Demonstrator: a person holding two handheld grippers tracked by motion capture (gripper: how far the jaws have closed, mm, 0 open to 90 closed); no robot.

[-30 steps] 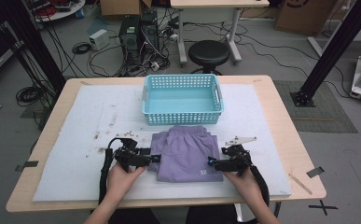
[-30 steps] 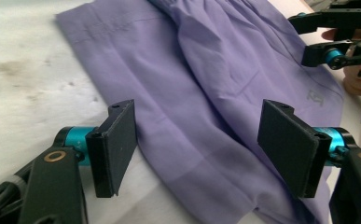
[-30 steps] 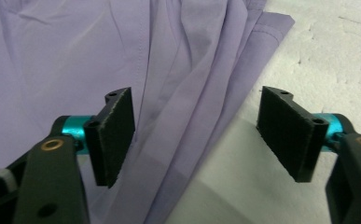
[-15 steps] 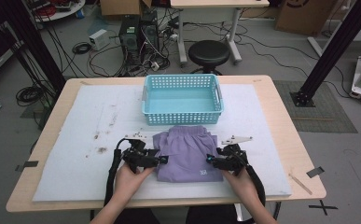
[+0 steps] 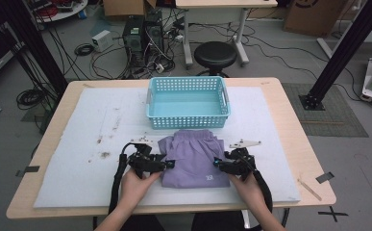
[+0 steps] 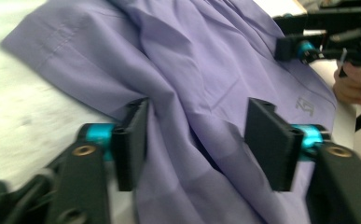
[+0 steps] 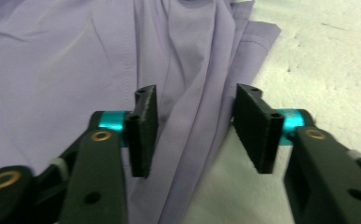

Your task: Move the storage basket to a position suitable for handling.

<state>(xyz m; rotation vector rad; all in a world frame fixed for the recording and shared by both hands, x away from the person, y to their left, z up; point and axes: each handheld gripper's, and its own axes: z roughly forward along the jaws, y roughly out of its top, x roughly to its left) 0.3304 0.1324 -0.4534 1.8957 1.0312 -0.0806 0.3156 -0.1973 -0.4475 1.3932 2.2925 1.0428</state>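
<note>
A folded lilac garment [image 5: 193, 156] lies on the white mat near the table's front, just before the basket. My left gripper [image 5: 170, 163] sits at its left edge, open, jaws either side of a fold of the lilac cloth [image 6: 201, 93]. My right gripper [image 5: 216, 163] is at the right edge, also open, straddling the layered hem of the cloth [image 7: 192, 107]. In the left gripper view the right gripper [image 6: 308, 46] shows across the garment with a hand behind it. A small pale logo [image 6: 305, 105] marks the cloth near its front corner.
A light blue perforated basket [image 5: 188, 102] stands behind the garment, its inside bare. The white mat [image 5: 78, 163] has brown specks at its left. A strip of tape [image 5: 325, 177] lies at the right front corner of the wooden table [image 5: 294, 115].
Both grippers have closed in toward each other onto the garment's left and right edges. The garment looks slightly more bunched and narrower than a second ago.
</note>
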